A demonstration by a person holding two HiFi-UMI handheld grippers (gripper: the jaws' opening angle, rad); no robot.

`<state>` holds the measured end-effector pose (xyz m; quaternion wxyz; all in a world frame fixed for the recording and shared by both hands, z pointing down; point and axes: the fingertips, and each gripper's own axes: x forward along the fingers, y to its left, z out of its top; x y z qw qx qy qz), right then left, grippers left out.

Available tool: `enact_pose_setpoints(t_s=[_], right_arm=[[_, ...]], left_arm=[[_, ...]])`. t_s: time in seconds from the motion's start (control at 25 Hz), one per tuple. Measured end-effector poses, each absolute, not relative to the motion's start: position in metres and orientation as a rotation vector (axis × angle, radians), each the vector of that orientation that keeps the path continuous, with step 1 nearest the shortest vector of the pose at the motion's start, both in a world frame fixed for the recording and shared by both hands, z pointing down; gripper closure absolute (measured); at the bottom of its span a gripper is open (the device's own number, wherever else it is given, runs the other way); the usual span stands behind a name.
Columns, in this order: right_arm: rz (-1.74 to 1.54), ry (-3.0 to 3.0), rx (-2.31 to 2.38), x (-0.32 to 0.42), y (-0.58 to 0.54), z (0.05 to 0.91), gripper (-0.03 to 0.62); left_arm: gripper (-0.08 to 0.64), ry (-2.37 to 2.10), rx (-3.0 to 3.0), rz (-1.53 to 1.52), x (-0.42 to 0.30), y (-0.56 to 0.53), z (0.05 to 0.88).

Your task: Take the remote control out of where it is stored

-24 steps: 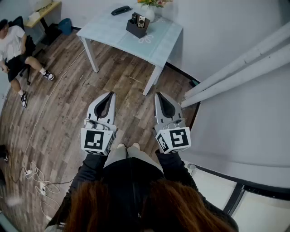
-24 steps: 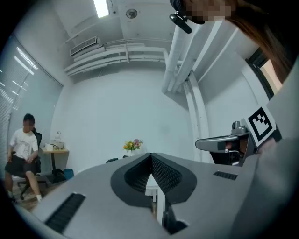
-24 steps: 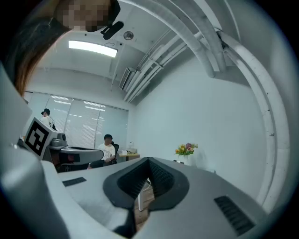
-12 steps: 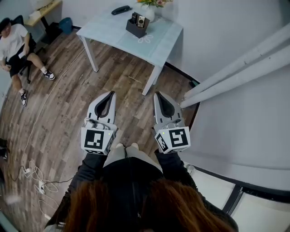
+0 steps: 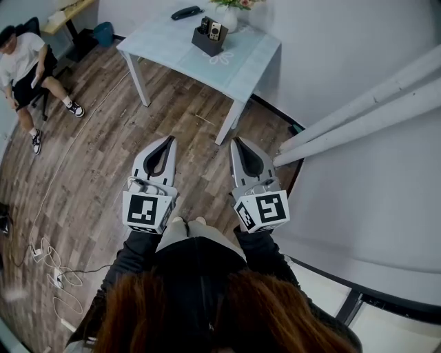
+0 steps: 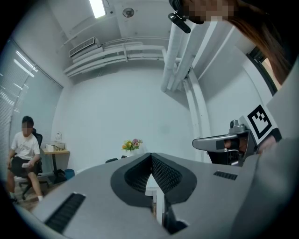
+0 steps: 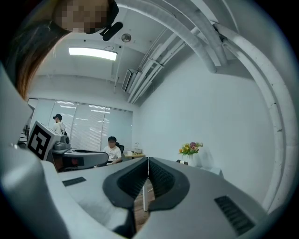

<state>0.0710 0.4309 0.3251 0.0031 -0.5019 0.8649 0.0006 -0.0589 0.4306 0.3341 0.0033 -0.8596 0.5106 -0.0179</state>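
Standing upright in dark holder (image 5: 205, 45) on table (image 5: 172, 52): pale-faced remote control (image 5: 216, 32).

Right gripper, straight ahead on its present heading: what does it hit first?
Free air over the floor first, then likely the near corner of the table, whose leg shows past the right gripper and its shut jaws. Whether it would pass above the table is unclear.

grippers (image 5: 168, 139) (image 5: 233, 139) 2 | table (image 5: 172, 49) 1 | holder (image 5: 206, 47) 1 | remotes (image 5: 215, 32) in holder 2, perhaps | flower vase (image 5: 230, 19) 1 | bystanders (image 5: 25, 58) (image 7: 58, 122) 2
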Motion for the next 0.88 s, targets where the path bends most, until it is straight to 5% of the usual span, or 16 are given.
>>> enact_pose_setpoints(t_s=[0.88], right_arm=[[-0.002,2.772,-1.521,0.109,0.379,0.346,0.577]], left_arm=[[0.555,1.624,-2.692,-0.083,-0.021,0.377,0.348]])
